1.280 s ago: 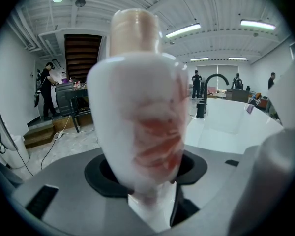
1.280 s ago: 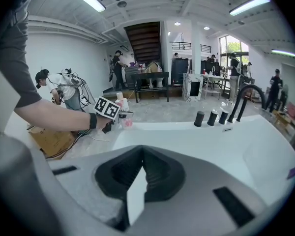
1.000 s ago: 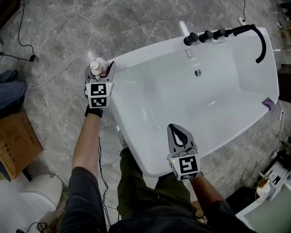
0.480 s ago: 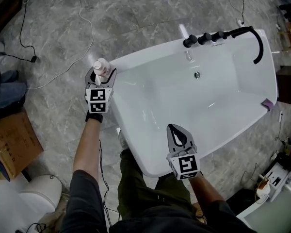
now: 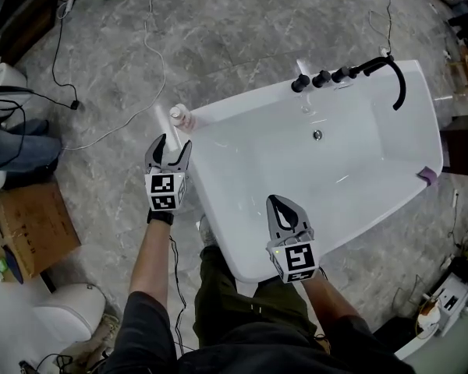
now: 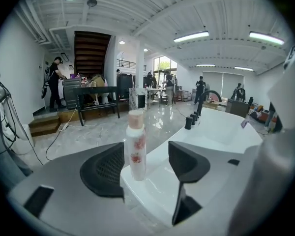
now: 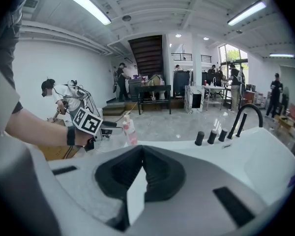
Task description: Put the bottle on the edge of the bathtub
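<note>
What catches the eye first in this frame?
The big white bathtub fills the middle of the head view. A small floral bottle stands upright on its left corner rim, and black tap fittings line the far edge.

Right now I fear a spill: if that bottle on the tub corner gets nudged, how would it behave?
Probably tips easily: the bottle is tall and slim on a small base. It stands at the corner of the bathtub rim, so it could fall to the floor. Its round body would likely roll.
</note>
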`<state>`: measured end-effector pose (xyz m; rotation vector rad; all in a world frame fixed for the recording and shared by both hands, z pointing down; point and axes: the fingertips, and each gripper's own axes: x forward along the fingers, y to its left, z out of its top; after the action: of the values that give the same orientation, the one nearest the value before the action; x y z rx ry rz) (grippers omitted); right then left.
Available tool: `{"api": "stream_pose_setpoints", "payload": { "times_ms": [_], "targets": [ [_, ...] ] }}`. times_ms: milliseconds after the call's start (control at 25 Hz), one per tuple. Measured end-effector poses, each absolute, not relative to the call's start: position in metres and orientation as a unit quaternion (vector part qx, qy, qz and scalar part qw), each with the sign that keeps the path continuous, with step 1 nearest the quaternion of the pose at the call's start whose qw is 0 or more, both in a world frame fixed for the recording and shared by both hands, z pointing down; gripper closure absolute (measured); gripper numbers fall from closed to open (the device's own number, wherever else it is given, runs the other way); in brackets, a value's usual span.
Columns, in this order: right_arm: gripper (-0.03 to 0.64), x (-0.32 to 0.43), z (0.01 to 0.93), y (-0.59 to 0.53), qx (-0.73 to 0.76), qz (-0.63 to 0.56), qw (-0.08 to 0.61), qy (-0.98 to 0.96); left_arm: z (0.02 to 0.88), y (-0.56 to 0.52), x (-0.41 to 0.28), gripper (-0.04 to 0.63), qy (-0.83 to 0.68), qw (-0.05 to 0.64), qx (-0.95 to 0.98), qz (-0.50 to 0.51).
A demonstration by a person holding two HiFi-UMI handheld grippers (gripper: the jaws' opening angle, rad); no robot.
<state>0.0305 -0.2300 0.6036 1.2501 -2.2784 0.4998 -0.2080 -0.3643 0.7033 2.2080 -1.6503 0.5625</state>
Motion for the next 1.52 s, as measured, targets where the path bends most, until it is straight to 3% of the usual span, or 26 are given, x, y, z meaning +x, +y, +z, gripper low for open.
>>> {"api": "stream_pose_setpoints", "payload": {
  "times_ms": [480, 1000, 1520],
  "targets": [
    [0.615, 0.024, 0.493, -0.195, 0.44, 0.147, 0.199, -0.863, 0.553, -0.275, -0.186, 0.419, -0.6, 0.156, 0.768, 0.164],
    [0.615, 0.028, 0.403, -0.156, 0.423, 0.114, 0.146, -0.887, 0.43, -0.177, -0.144, 0.561, -0.61, 0.101, 0.772, 0.146],
    [0.615, 0.039, 0.37, -0.121, 0.419, 0.101, 0.128, -0.893, 0.387, -0.104, -0.127, 0.595, -0.616, 0.103, 0.769, 0.137]
  ]
}}
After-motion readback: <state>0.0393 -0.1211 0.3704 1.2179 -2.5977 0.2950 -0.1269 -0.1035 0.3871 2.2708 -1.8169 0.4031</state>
